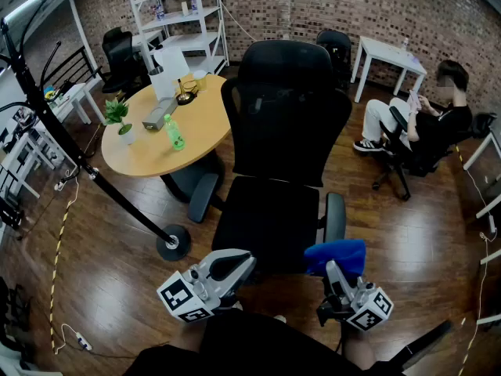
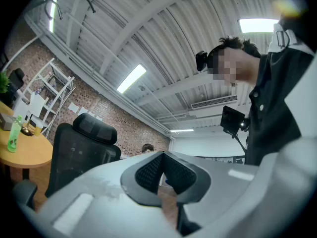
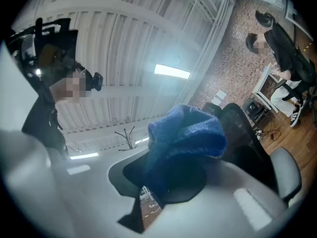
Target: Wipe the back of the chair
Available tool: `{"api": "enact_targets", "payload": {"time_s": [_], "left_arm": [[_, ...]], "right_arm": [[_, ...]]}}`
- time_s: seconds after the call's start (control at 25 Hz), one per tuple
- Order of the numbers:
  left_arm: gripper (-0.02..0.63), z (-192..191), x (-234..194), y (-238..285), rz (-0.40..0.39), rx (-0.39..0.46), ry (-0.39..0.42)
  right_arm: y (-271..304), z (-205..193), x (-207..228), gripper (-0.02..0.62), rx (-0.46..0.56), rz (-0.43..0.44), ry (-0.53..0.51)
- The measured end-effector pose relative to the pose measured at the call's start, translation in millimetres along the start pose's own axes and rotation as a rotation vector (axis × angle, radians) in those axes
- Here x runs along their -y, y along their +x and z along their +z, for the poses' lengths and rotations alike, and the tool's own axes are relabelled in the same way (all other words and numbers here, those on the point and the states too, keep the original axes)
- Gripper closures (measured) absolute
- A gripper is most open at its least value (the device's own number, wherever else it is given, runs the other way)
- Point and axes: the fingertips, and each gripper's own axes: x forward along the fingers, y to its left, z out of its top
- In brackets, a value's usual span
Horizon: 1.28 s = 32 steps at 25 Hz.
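A black mesh office chair stands in the middle of the head view, its back (image 1: 286, 108) facing me above the seat (image 1: 270, 218). My left gripper (image 1: 237, 263) is low at the front left of the seat, shut with nothing in it. In the left gripper view that gripper (image 2: 162, 175) tilts up toward the ceiling, with the chair back (image 2: 81, 148) at left. My right gripper (image 1: 335, 265) is by the right armrest, shut on a bunched blue cloth (image 1: 335, 255). The right gripper view has the cloth (image 3: 185, 138) covering the right gripper (image 3: 168, 182), with the chair (image 3: 242, 128) behind.
A round wooden table (image 1: 149, 143) with a green bottle (image 1: 174, 132) and a potted plant (image 1: 119, 116) stands left of the chair. A black pole stand with its base (image 1: 174, 243) is at front left. A seated person (image 1: 423, 124) and a white table (image 1: 389, 53) are at the right.
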Motion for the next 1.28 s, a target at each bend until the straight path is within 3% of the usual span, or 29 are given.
{"api": "enact_targets", "payload": {"time_s": [0.2,0.48,0.68,0.92,1.04,1.28], "left_arm": [[0.600,8,-41,-2,-0.002,0.003,0.015],[0.600,25,-165,-4,-0.036,0.096,-0.048],[0.600,42,-256,0,-0.133,0.106,-0.100],[0.600,54,-301,10,-0.164,0.088,-0.140],[0.600,53,-314,11,-0.134,0.070,-0.138],[0.600,65,-339,2,0.006,0.082,-0.082]], "right_arm": [[50,9,24,0.537,-0.007,-0.030,-0.058],[162,38,93,0.537,-0.052,-0.164,-0.279],[245,122,159,0.537,-0.032,-0.333,-0.540],[305,216,190,0.537,0.068,-0.422,-0.618],[335,242,212,0.537,0.059,-0.459,-0.645],[406,281,260,0.537,0.099,-0.487,-0.684]]}}
